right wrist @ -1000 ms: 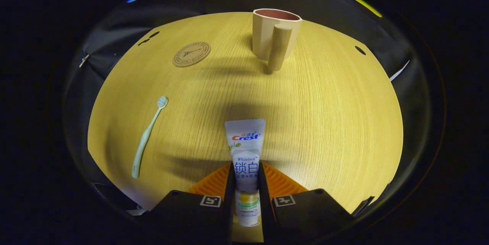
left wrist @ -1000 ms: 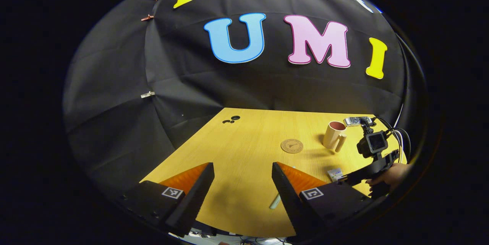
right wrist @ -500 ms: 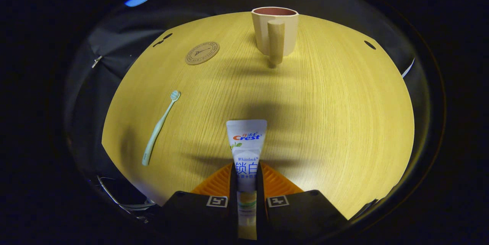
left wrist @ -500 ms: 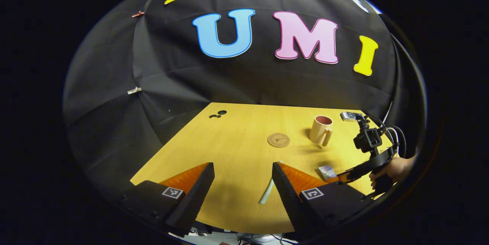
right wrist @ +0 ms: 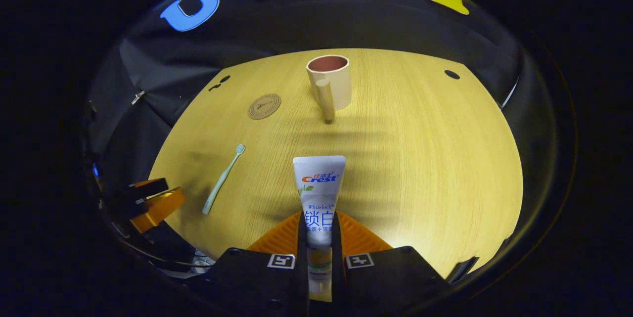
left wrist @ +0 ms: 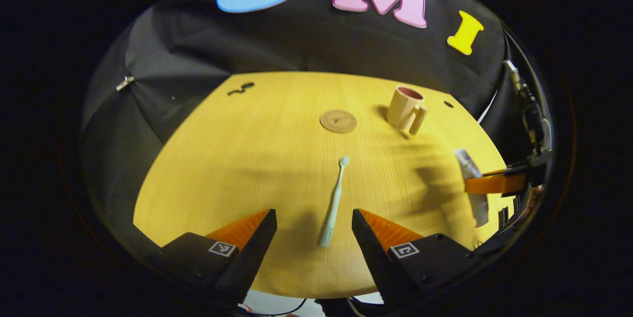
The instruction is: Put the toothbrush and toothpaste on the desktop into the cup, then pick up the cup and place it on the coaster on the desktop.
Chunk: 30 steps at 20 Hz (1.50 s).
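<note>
My right gripper point(right wrist: 319, 230) is shut on a white toothpaste tube point(right wrist: 319, 188), held off the yellow desktop point(right wrist: 420, 158); the tube point(left wrist: 472, 186) and that gripper point(left wrist: 487, 183) also show at the right of the left gripper view. A pale green toothbrush point(left wrist: 334, 203) lies on the desktop just ahead of my open left gripper point(left wrist: 314, 225), between the lines of its fingers; it is also on the left in the right gripper view point(right wrist: 222, 178). The beige cup point(right wrist: 330, 82) with a pink inside stands upright at the back, handle toward me. A round brown coaster point(right wrist: 264, 106) lies left of the cup.
The desktop's near edge runs just below both grippers. Small dark holes point(left wrist: 241, 88) sit at the far left corner and one point(right wrist: 451, 74) at the far right. My left gripper point(right wrist: 151, 203) is at the left edge of the right gripper view.
My right gripper has lifted the toothpaste tube higher off the desktop. My left gripper has tilted down and moved over the toothbrush, which now lies between its open fingers.
</note>
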Motion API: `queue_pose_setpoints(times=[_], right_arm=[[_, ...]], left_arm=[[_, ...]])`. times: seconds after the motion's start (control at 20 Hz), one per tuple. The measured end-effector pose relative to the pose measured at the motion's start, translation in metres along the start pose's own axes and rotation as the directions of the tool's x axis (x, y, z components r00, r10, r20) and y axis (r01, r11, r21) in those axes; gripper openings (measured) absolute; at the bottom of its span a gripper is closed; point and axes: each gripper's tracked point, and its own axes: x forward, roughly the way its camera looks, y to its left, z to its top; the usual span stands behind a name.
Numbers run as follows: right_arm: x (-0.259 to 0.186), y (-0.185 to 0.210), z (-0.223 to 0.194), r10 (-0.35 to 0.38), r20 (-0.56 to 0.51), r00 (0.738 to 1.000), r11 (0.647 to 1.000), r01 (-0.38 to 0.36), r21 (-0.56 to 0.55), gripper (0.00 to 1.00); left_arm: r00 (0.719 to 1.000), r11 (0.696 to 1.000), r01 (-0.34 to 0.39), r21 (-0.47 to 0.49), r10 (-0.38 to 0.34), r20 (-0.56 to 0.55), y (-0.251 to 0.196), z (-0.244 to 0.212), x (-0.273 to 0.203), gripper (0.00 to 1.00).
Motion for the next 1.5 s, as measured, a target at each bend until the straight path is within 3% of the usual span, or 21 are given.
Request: queue_pose_setpoints(times=[0.2, 0.4, 0.7, 0.85, 0.95, 1.05, 1.1, 1.15, 1.2, 1.5], right_arm=[[-0.024, -0.012, 0.006, 0.003, 0.051, 0.999, 1.000, -0.005, 0.025, 0.22], [-0.025, -0.019, 0.003, 0.009, 0.059, 0.998, 0.999, -0.012, 0.045, 0.22], [-0.024, -0.023, 0.006, 0.016, 0.074, 0.997, 0.999, -0.020, 0.050, 0.22], [-0.023, -0.021, 0.012, 0.035, 0.083, 0.996, 0.998, -0.039, 0.052, 0.22], [-0.017, -0.020, 0.015, 0.036, 0.083, 0.996, 0.998, -0.040, 0.050, 0.22], [-0.013, -0.018, 0.017, 0.044, 0.082, 0.996, 0.997, -0.049, 0.056, 0.22], [-0.013, -0.018, 0.019, 0.047, 0.083, 0.995, 0.997, -0.052, 0.059, 0.22], [-0.013, -0.018, 0.021, 0.051, 0.085, 0.995, 0.997, -0.056, 0.061, 0.22], [-0.012, -0.017, 0.023, 0.054, 0.089, 0.995, 0.996, -0.059, 0.060, 0.22], [-0.014, -0.019, 0.056, 0.064, 0.147, 0.987, 0.996, -0.072, 0.049, 0.22]], left_arm=[[0.995, 0.998, 0.046, 0.051, -0.041, -0.096, -0.013, -0.003, 0.036, 0.98], [0.974, 0.993, 0.001, 0.114, 0.025, -0.223, -0.010, -0.018, 0.056, 0.96], [0.939, 0.990, 0.051, 0.131, -0.003, -0.343, -0.014, -0.030, 0.066, 0.89], [0.908, 0.981, 0.086, 0.171, -0.006, -0.419, -0.013, -0.031, 0.066, 0.87], [0.891, 0.976, 0.103, 0.193, -0.004, -0.455, -0.015, -0.031, 0.067, 0.69], [0.882, 0.976, 0.106, 0.190, -0.004, -0.470, -0.019, -0.030, 0.067, 0.37], [0.882, 0.976, 0.108, 0.189, -0.006, -0.472, -0.020, -0.029, 0.067, 0.29], [0.882, 0.975, 0.107, 0.193, -0.004, -0.472, -0.021, -0.030, 0.067, 0.29], [0.883, 0.975, 0.107, 0.197, -0.002, -0.469, -0.021, -0.030, 0.067, 0.17], [0.922, 0.989, 0.058, 0.138, 0.000, -0.387, -0.022, -0.025, 0.068, 0.07]])
